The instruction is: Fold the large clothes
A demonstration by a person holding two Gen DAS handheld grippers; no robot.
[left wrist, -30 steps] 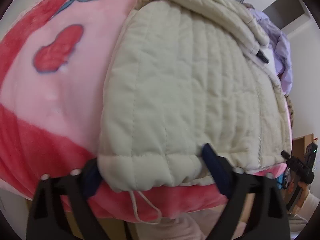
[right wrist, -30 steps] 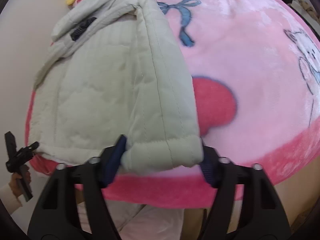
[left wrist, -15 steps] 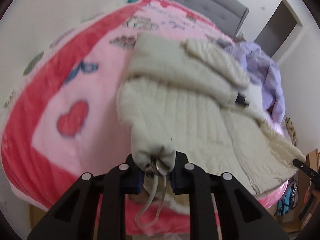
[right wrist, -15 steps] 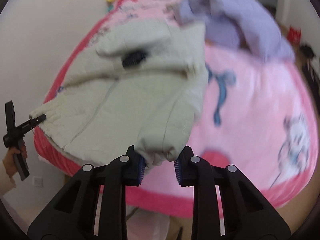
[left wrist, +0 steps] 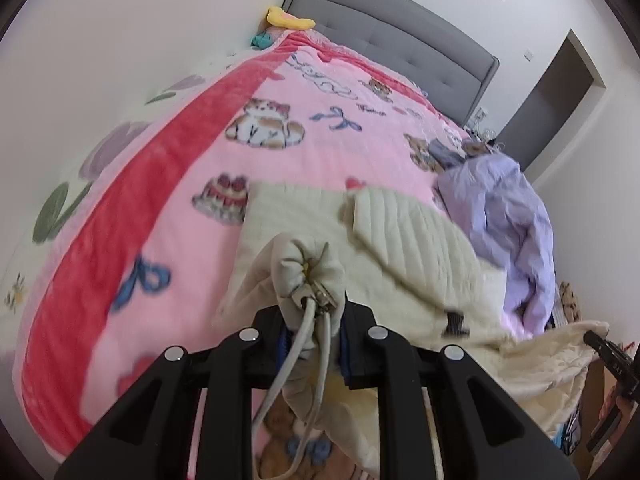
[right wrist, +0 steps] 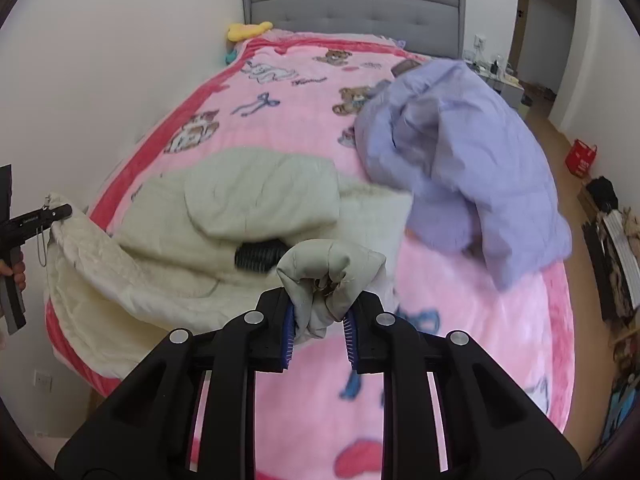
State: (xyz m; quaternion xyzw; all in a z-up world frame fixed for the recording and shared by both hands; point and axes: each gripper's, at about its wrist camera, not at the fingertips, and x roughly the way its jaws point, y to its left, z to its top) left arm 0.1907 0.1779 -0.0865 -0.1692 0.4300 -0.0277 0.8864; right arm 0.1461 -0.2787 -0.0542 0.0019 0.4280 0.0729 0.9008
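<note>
A cream quilted jacket [left wrist: 404, 240] lies on the pink bed blanket [left wrist: 304, 152], sleeves folded over its body. My left gripper [left wrist: 312, 344] is shut on one bottom hem corner, its drawstring [left wrist: 296, 364] hanging between the fingers. My right gripper [right wrist: 318, 326] is shut on the other bunched hem corner [right wrist: 332, 268]. Both corners are lifted off the bed, and the fleecy lining [right wrist: 120, 276] shows. The jacket [right wrist: 260, 200] spans between the two grippers. Each gripper shows at the edge of the other's view, the right [left wrist: 608, 356] and the left [right wrist: 36, 216].
A crumpled lilac jacket [right wrist: 472, 160] lies on the bed to the right of the cream one. Grey headboard [right wrist: 356, 12] and yellow toy [right wrist: 244, 30] at the far end. White wall along the left. Wooden floor, red bag [right wrist: 580, 158] and clutter to the right.
Both grippers closed on the jacket's hem corners, then lifted them up and toward the headboard. The hem has left the bed's foot edge and the lining now shows.
</note>
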